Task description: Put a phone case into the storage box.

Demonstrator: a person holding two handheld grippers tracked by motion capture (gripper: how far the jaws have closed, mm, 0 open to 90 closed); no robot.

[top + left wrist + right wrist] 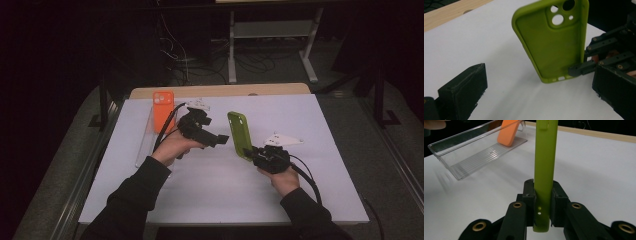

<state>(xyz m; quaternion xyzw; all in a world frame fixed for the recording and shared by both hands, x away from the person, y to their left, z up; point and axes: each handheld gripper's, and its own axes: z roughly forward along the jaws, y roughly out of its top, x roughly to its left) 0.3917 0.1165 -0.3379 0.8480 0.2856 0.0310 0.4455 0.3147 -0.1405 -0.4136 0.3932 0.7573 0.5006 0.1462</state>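
**Green case held upright, open side offered to my free gripper**

I clamp the lime-green soft silicone phone case (pixel 240 135) by its lower edge in my right gripper (pixel 256 152), jaws pinched on the thin wall so it stands on end above the white rectangular table top (pixel 325 125). I judge I hold it this way to turn its hollow inner face and camera cut-outs toward my left gripper (pixel 223 139), which hangs just beside the case with its jaws spread and nothing between them; standing the case up leaves a long free edge for that second grip.

Well apart from the green case, on the far left side of the table, the clear plastic rectangular tray (pixel 446 147) lies flat, and the orange phone case (pixel 163 111) leans on end against the tray's far wall. I judge it rests there as a sorted item, the tray keeping it propped.

Count: two phone cases, one green and one orange; one tray; two grippers, one gripping and one open; one table
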